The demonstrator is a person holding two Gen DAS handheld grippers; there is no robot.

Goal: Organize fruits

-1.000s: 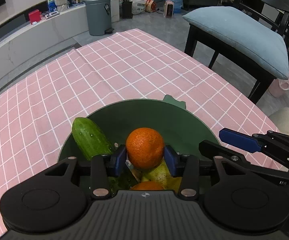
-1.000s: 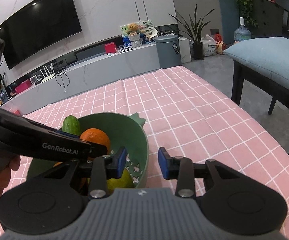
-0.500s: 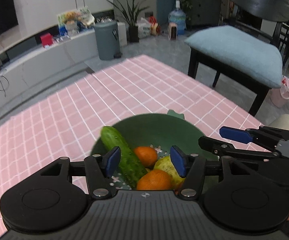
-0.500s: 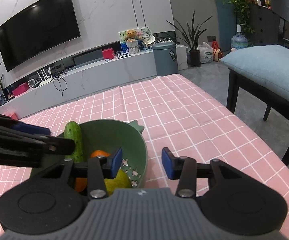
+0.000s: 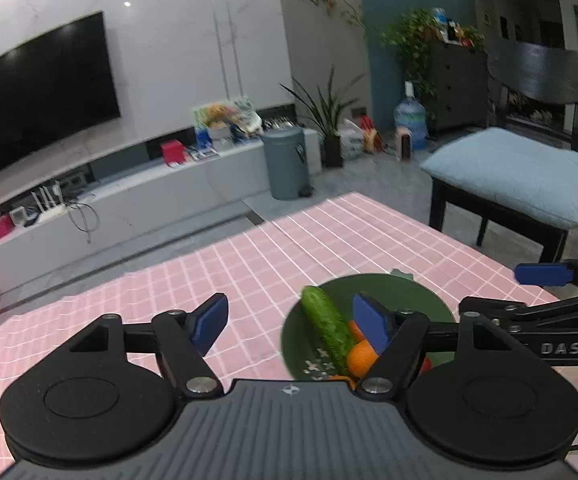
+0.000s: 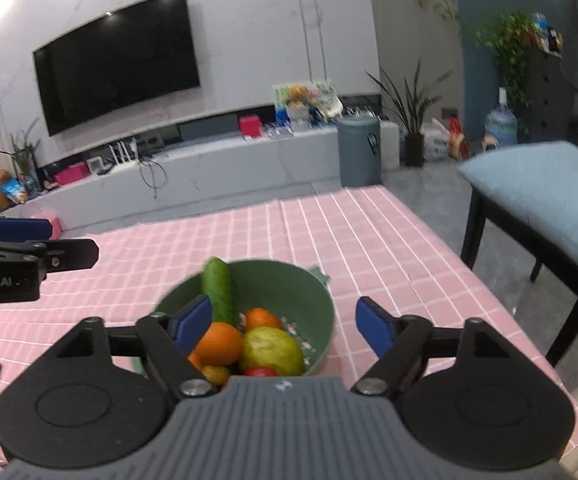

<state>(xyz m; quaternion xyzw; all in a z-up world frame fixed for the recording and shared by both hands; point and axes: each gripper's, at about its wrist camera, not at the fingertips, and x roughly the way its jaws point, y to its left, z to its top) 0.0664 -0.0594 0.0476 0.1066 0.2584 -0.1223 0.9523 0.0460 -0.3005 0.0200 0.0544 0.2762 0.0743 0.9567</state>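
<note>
Pink checked tablecloth (image 6: pixel 369 240) carries one green colander bowl (image 6: pixel 313 300) holding all visible produce. Left gripper (image 5: pixel 289 320) is wide open, empty, the bowl off its right finger; right gripper (image 6: pixel 285 324), likewise wide open and empty, sits nearer, directly before the bowl. Cucumber (image 6: pixel 219 288) leans on the bowl's far-left rim, long axis running away from the fingers, with oranges (image 6: pixel 219 342) and a green fruit (image 6: pixel 273 350) nearest.

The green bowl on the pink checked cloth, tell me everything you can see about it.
The green bowl is round and deep, plastic-looking, with a small tab handle on its far rim and flower-shaped drain holes in its wall. It stands upright on the pink checked tablecloth. Inside, a dark green cucumber leans on the far left rim, beside oranges, a yellow-green pear-like fruit and something small and red. Neither gripper touches it.
</note>
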